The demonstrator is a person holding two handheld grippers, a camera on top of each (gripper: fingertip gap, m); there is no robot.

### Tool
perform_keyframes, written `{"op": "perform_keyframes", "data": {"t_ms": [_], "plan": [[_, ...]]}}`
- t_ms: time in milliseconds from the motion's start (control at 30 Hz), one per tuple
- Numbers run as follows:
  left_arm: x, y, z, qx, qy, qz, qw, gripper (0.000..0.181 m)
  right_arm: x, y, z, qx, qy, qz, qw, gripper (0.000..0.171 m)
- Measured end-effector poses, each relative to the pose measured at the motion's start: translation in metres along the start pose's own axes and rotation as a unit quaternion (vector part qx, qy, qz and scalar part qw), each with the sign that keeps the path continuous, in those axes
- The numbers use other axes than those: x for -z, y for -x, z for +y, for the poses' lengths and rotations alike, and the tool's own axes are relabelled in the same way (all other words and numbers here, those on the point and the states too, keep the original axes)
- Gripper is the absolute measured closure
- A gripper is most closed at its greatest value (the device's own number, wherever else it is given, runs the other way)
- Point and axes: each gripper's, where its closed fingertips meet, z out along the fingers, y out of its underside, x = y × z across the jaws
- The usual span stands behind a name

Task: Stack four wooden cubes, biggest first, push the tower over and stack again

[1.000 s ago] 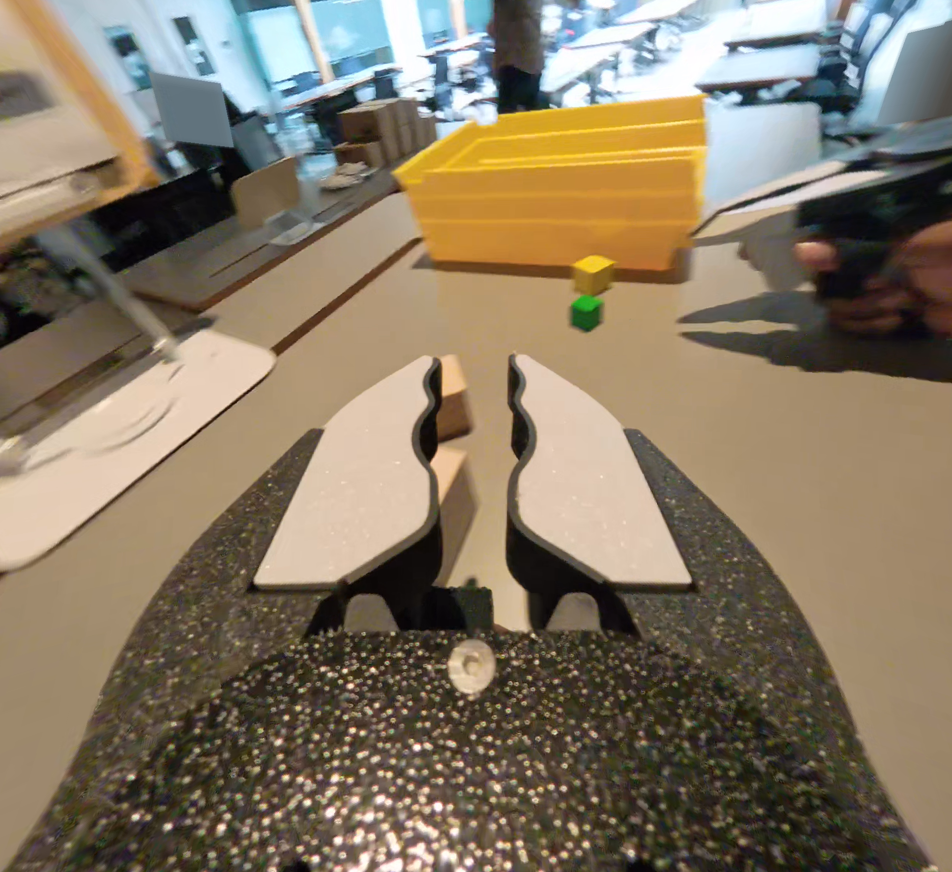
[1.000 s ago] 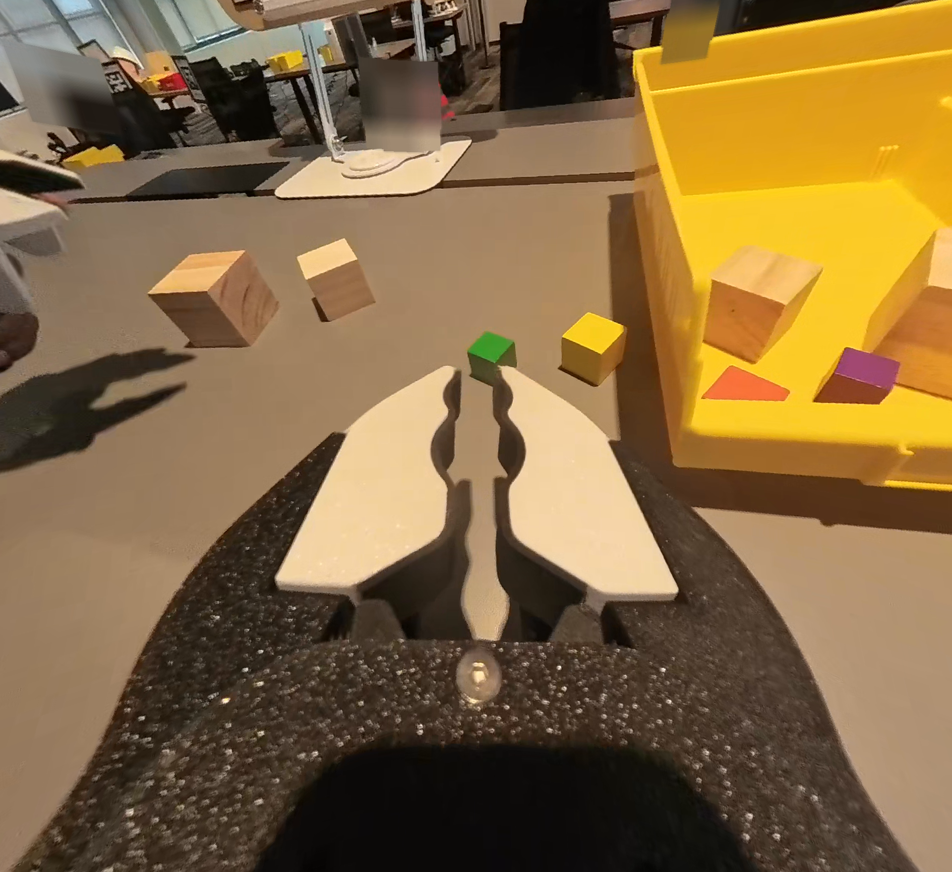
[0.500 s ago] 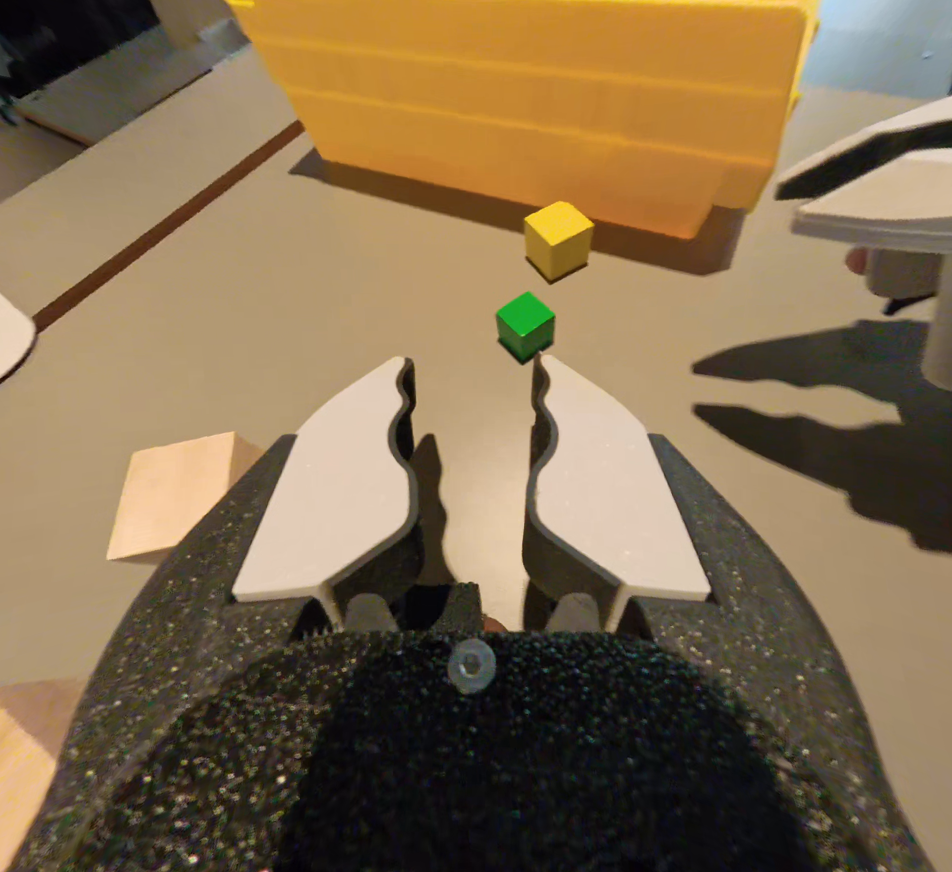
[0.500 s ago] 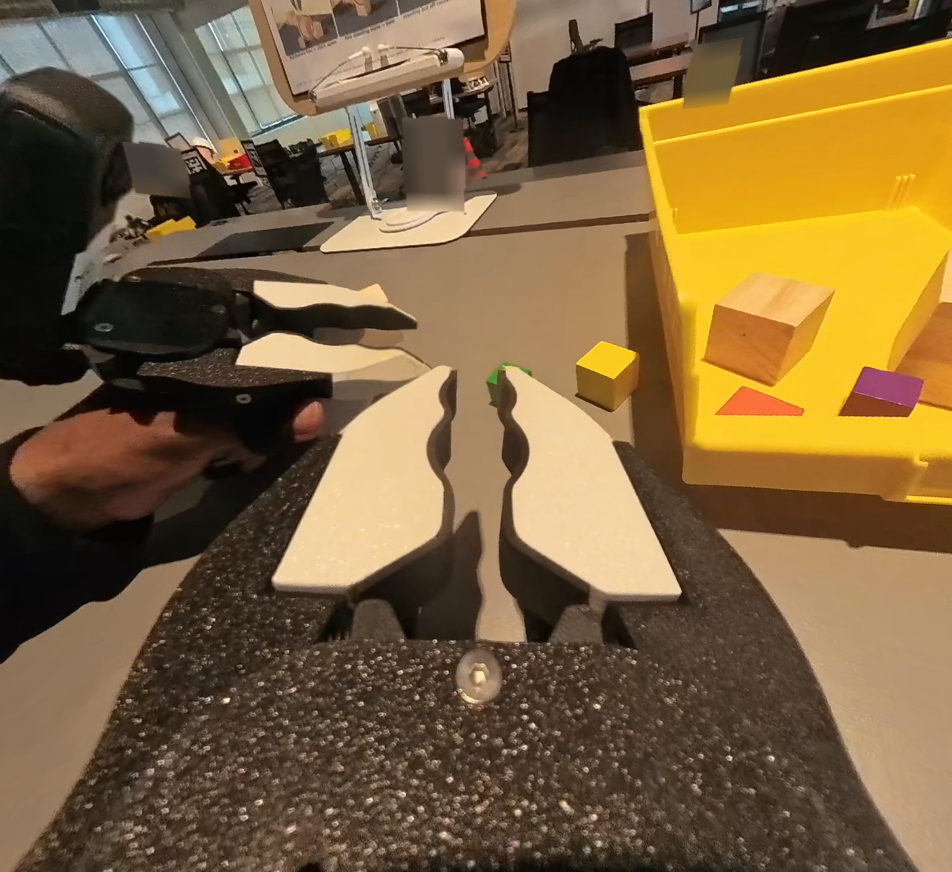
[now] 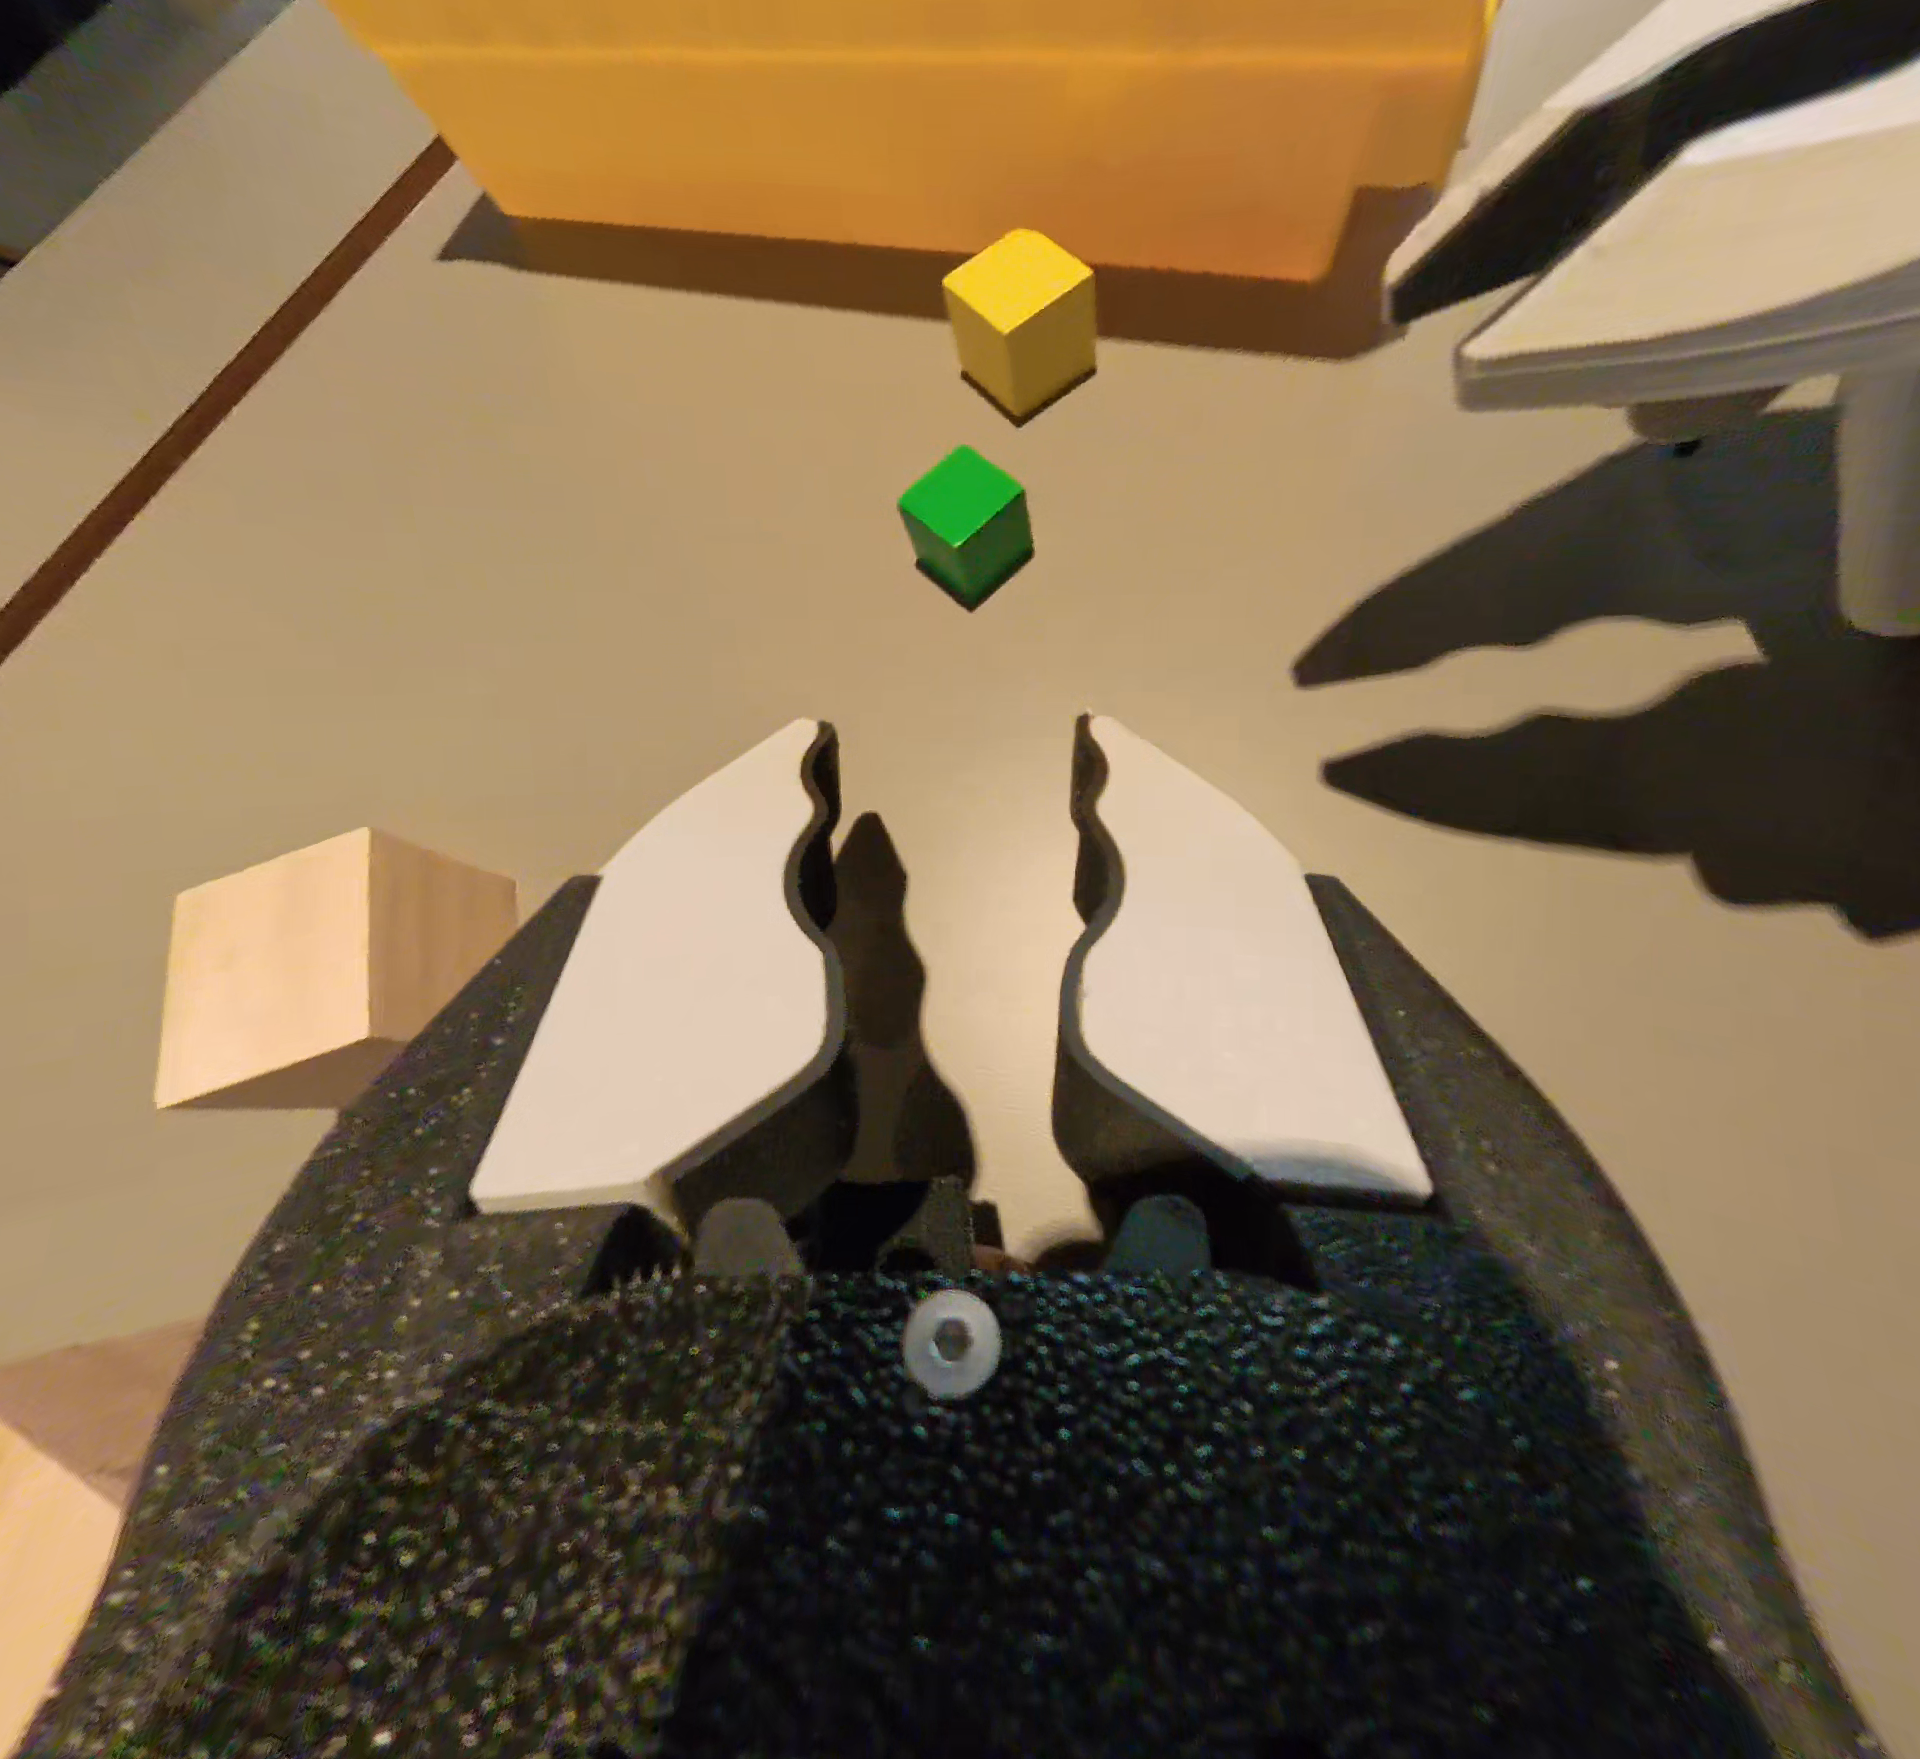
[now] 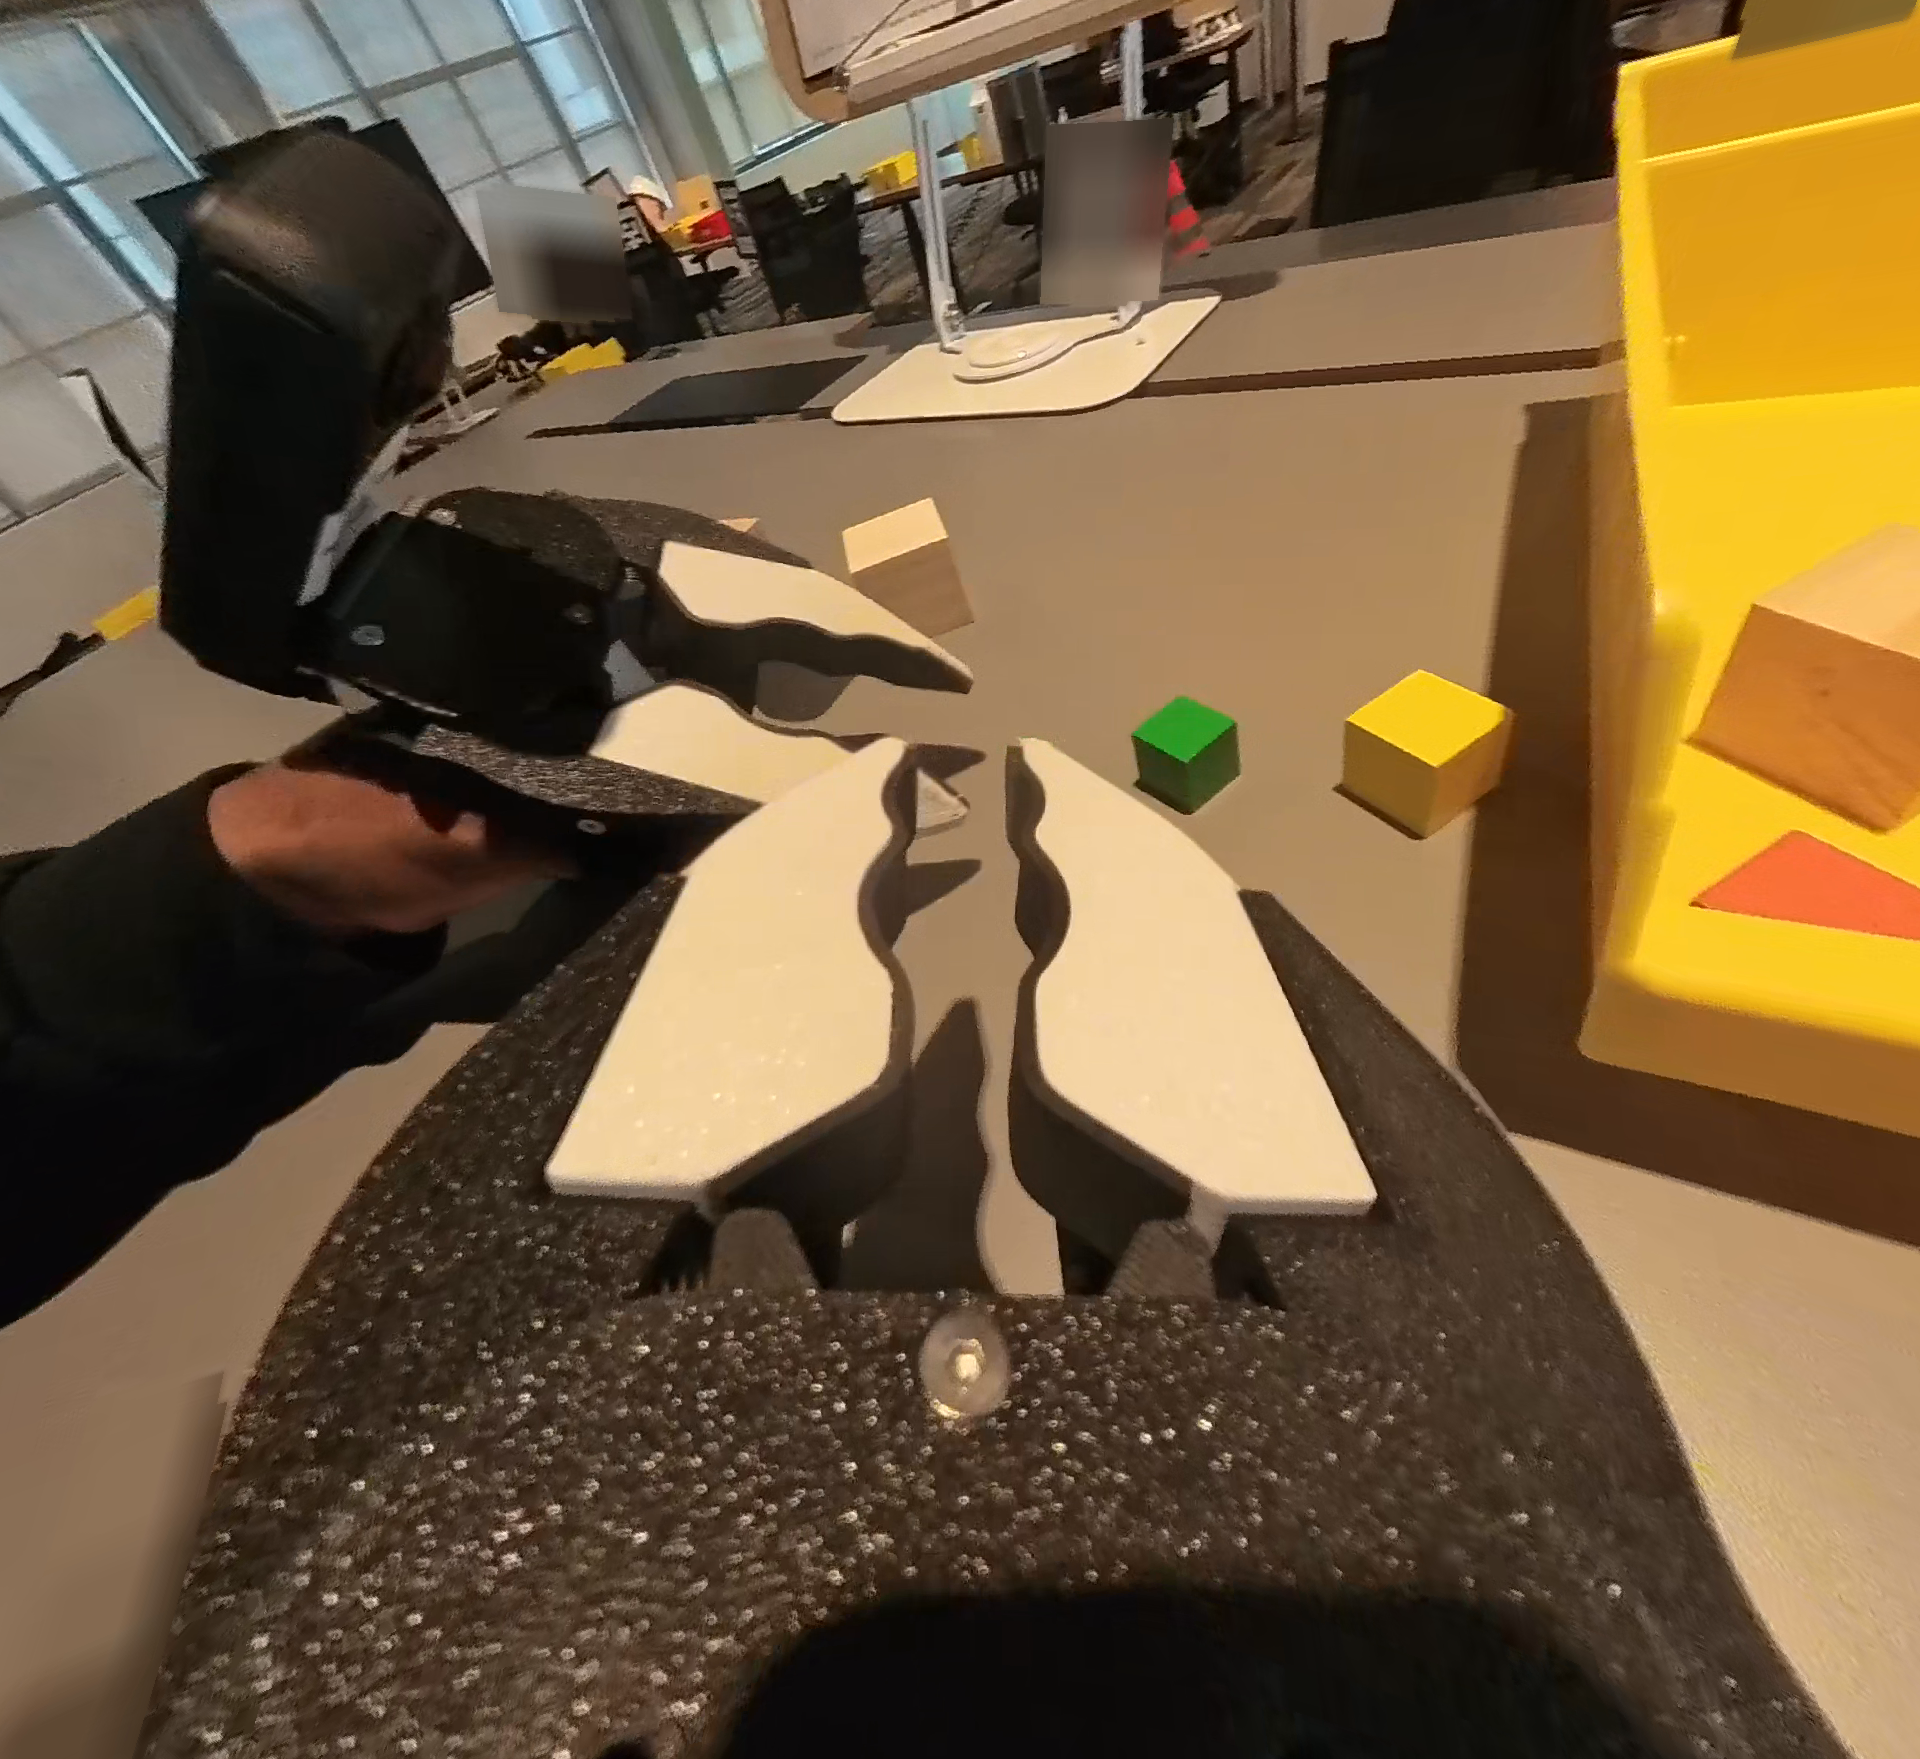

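A small green cube [image 5: 966, 520] and a slightly bigger yellow cube [image 5: 1023, 327] stand on the grey table in front of the yellow bin [image 5: 883, 47]. My left gripper [image 5: 954, 727] is open and empty, its tips just short of the green cube. A plain wooden cube [image 5: 312, 961] lies at its left, and part of a larger one [image 5: 52, 1501] shows at the bottom left. My right gripper [image 6: 958, 753] is empty with a narrow gap, and the green cube [image 6: 1184, 753] and yellow cube [image 6: 1423, 764] lie to its right. The left gripper [image 6: 914, 722] crosses just ahead of it.
The yellow bin [image 6: 1766, 255] on the right holds a wooden cube [image 6: 1839, 712] and an orange triangle [image 6: 1818, 888]. A plain wooden cube [image 6: 904, 566] sits behind the left gripper. A lamp on a white base [image 6: 1029, 359] stands at the table's far side.
My left gripper has moved forward past the wooden cubes toward the green cube and opened wider. My right gripper has shifted left, so the green cube now lies to its right.
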Motion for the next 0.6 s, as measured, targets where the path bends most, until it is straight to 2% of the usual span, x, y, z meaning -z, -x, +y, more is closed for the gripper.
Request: {"op": "perform_keyframes", "data": {"t_ms": [100,200,300,433,600], "plan": [[-0.005,0.003,-0.004,0.034,-0.001,0.005,0.999,0.138,0.000,0.003,0.000,0.000,0.000,-0.013,1.000,0.155],[-0.017,0.002,-0.023,0.081,-0.028,0.032,0.996,0.138,0.002,0.004,-0.002,0.002,-0.008,-0.016,1.000,0.155],[-0.033,0.007,-0.033,0.082,-0.027,0.018,0.996,0.138,0.003,0.006,-0.002,0.003,-0.011,-0.024,1.000,0.155],[-0.026,0.027,-0.034,0.078,-0.041,-0.082,0.993,0.141,0.005,0.007,-0.004,0.000,-0.018,-0.030,0.999,0.155],[0.026,0.069,-0.010,0.103,-0.067,-0.238,0.964,0.142,0.008,0.008,-0.007,-0.006,-0.033,-0.039,0.999,0.155]]}}
